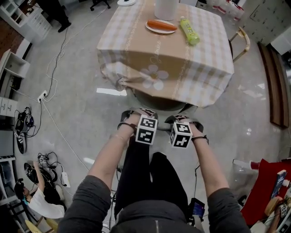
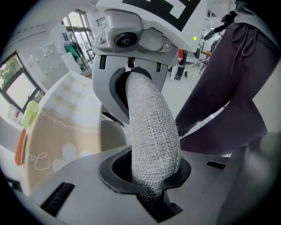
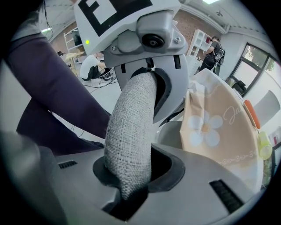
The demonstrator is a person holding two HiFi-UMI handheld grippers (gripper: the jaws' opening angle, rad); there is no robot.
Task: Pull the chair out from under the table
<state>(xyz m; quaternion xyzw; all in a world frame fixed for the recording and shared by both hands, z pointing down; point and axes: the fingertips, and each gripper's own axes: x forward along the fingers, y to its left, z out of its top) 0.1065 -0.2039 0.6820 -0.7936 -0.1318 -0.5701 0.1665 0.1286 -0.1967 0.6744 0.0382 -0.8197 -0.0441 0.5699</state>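
Note:
The chair (image 1: pixel 157 101) is grey and sits tucked under the table (image 1: pixel 182 68), which has a beige checked cloth with a flower print. Only its curved top shows in the head view. My left gripper (image 1: pixel 138 114) and right gripper (image 1: pixel 182 117) point steeply down side by side on the chair's back. In the left gripper view the woven grey top rail (image 2: pixel 153 132) runs through my left gripper (image 2: pixel 149 178), whose jaws clamp it. The right gripper view shows the same rail (image 3: pixel 131 132) pinched in my right gripper (image 3: pixel 131 178).
On the table stand a plate with a carrot (image 1: pixel 161 26), a green bottle (image 1: pixel 189 31) and a white cylinder (image 1: pixel 166 9). A wooden chair (image 1: pixel 242 43) is at the table's right. Cables and a power strip (image 1: pixel 45 98) lie on the floor at left. Red clutter (image 1: pixel 268 186) sits at lower right.

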